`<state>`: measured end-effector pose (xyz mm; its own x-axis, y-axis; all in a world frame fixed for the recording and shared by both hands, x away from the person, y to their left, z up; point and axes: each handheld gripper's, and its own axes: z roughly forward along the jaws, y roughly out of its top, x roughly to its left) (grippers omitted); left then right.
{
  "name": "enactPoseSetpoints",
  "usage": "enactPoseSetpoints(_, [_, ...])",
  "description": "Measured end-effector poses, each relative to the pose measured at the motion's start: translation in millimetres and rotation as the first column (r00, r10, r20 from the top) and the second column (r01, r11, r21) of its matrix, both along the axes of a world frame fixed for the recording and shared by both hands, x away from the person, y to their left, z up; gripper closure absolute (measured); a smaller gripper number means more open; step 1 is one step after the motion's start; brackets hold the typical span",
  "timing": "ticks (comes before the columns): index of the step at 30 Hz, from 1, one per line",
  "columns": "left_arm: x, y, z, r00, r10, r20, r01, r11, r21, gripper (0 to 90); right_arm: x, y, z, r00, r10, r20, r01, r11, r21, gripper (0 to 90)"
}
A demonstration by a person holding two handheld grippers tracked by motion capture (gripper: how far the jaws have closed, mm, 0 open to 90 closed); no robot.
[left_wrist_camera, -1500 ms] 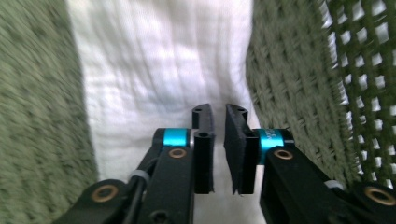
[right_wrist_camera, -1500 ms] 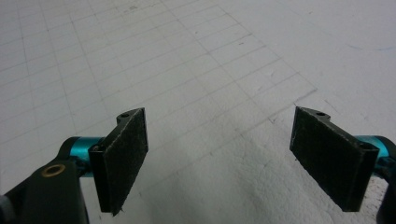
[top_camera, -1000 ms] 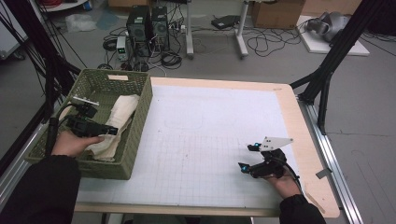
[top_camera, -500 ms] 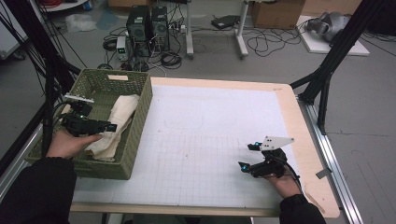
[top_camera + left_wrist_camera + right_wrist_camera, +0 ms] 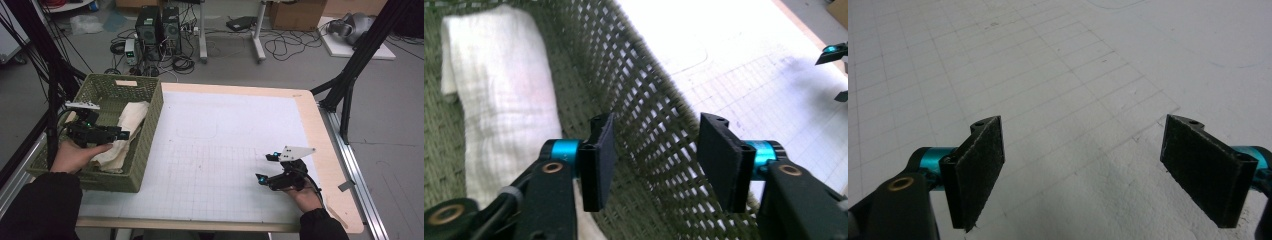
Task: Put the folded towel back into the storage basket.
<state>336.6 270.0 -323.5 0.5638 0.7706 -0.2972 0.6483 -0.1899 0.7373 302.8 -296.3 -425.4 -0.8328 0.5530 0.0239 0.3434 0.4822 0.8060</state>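
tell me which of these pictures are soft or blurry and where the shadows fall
High view: evenly lit, a bit soft and low in detail, faint shadow on the table under the right claw. Left gripper view: close basket mesh blurs between the left claw pads, while the towel reads brighter and washed out. Right gripper view: sharp pads, their soft shadow darkens the mat below.
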Motion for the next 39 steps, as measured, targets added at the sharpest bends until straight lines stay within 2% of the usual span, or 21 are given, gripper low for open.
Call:
enactPoseSetpoints(6, [-6.7,-9.1,3.4,0.9985,-0.03,0.046,0.032,0.999,-0.032,44.6,0.4,0.3,-0.2,1.0,0.0,0.001,0.0,1.0,0.003,16.2])
enactPoseSetpoints(7, [-7.5,-10.0,3.6,0.9982,-0.04,0.045,0.042,0.9978,-0.051,44.5,0.4,0.5,-0.1,1.0,0.002,0.003,-0.002,1.0,0.002,16.2])
enactPoseSetpoints(13, [-13.0,-19.1,7.6,0.9951,-0.071,0.069,0.075,0.9947,-0.07,43.9,1.0,1.0,0.0,1.0,0.003,0.001,-0.003,1.0,0.008,16.2])
enactPoseSetpoints(15, [-14.2,-21.8,8.9,0.9943,-0.08,0.071,0.086,0.9917,-0.095,43.8,1.1,1.7,0.0,1.0,0.005,-0.001,-0.005,1.0,0.007,16.2])
enactPoseSetpoints(23, [-20.3,-38.8,11.5,0.9893,-0.12,0.083,0.13,0.984,-0.122,42.7,1.9,2.4,-0.3,0.9999,0.01,0.001,-0.01,1.0,0.007,16.2])
enactPoseSetpoints(34, [-29.5,-69.8,5.6,0.9856,-0.136,0.101,0.148,0.9805,-0.129,39.3,1.7,2.6,0.7,0.9999,0.011,0.004,-0.011,1.0,0.009,16.2])
enactPoseSetpoints(39, [-33.3,-83.9,0.3,0.9865,-0.117,0.115,0.13,0.9853,-0.112,37.9,2.0,3.5,0.9,0.9999,0.014,0.004,-0.014,1.0,0.012,16.2])
